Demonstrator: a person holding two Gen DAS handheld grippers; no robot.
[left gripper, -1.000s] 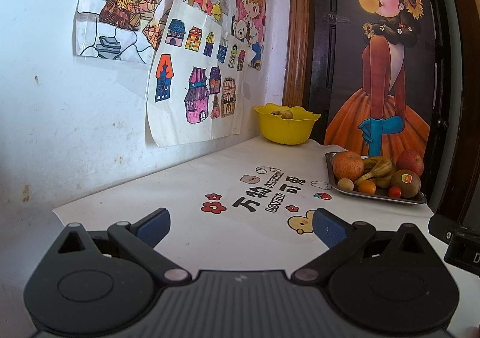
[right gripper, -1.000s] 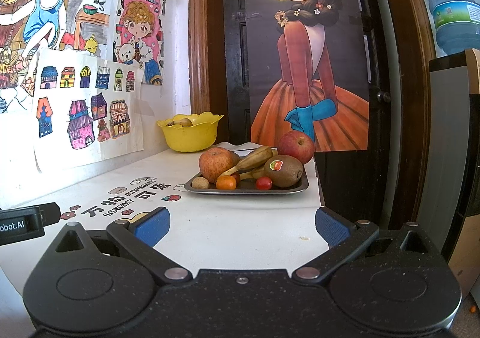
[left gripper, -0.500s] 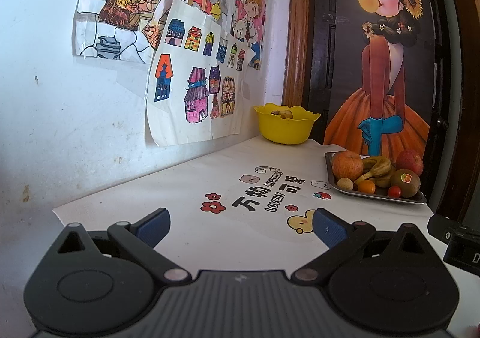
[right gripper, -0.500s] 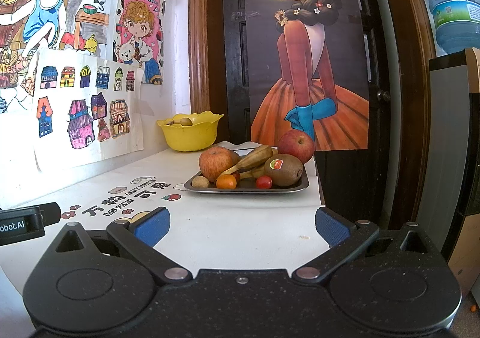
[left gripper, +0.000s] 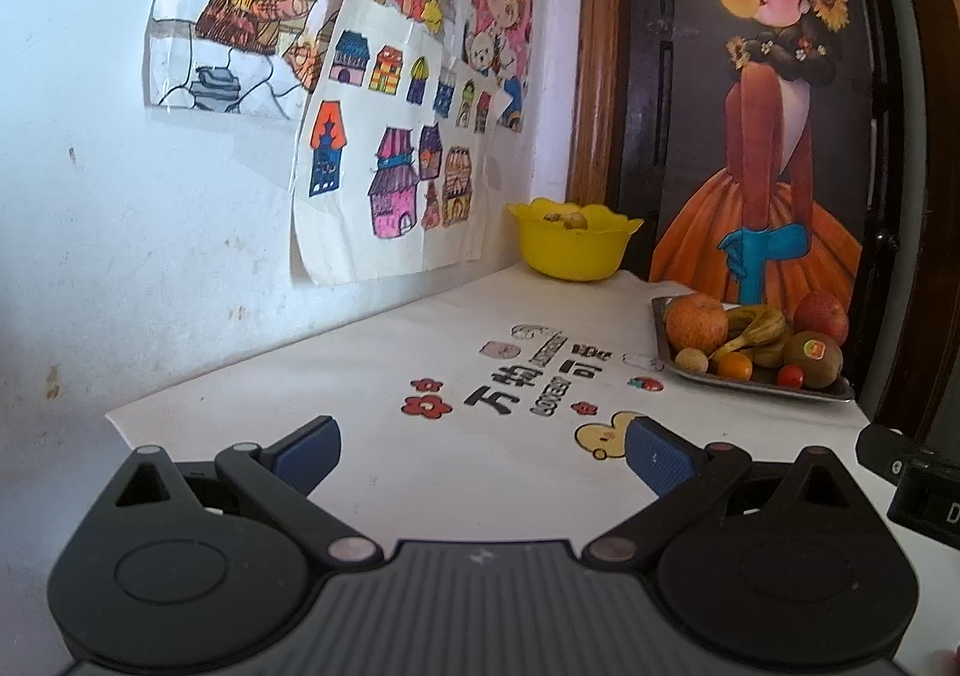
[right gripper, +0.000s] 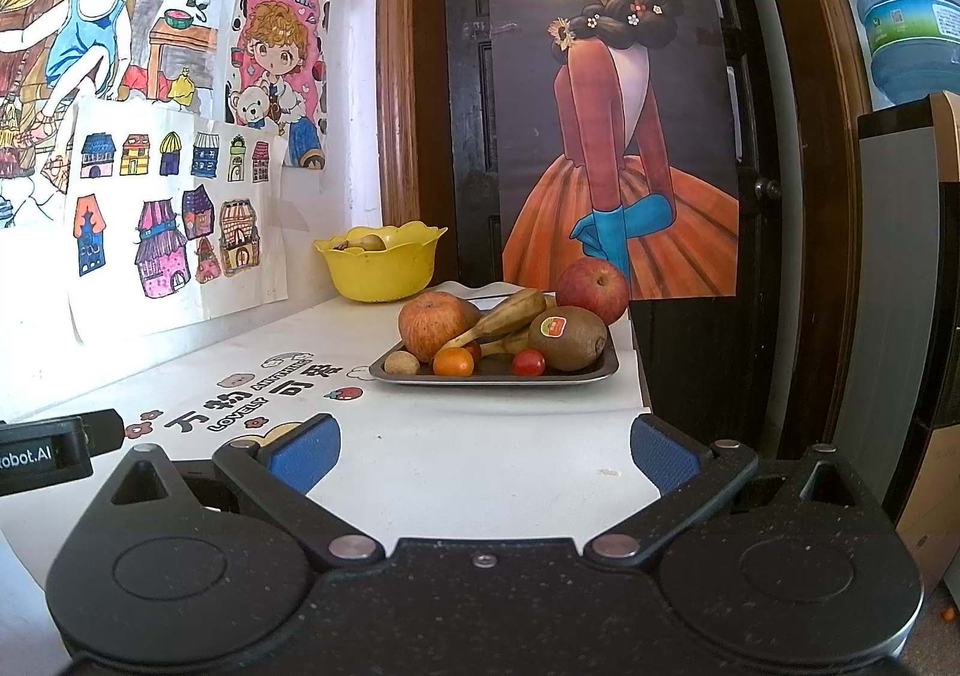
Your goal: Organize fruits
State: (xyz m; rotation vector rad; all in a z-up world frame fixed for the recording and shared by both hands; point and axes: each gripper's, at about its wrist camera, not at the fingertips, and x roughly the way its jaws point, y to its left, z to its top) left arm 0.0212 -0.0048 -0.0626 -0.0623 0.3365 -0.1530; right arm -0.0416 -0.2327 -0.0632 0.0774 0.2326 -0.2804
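A metal tray (right gripper: 591, 368) at the table's far right holds two apples (right gripper: 432, 325), bananas (right gripper: 510, 313), a kiwi (right gripper: 567, 337), a small orange (right gripper: 453, 362), a cherry tomato (right gripper: 528, 362) and a small brown fruit (right gripper: 401, 362). The tray also shows in the left wrist view (left gripper: 840, 391). A yellow bowl (right gripper: 384, 265) with some fruit inside stands in the back corner; it also shows in the left wrist view (left gripper: 573, 244). My left gripper (left gripper: 480, 451) and my right gripper (right gripper: 483, 451) are open and empty, well short of the tray.
The table wears a white cloth with printed characters (left gripper: 528, 382). Drawings hang on the left wall (left gripper: 384, 160). A dark door with a girl poster (right gripper: 612, 136) stands behind the tray. A water dispenser (right gripper: 900, 256) is at the right. The table's right edge drops off beside the tray.
Both grippers have drifted slightly; the tray sits a touch higher in both views. The jaws stay open.
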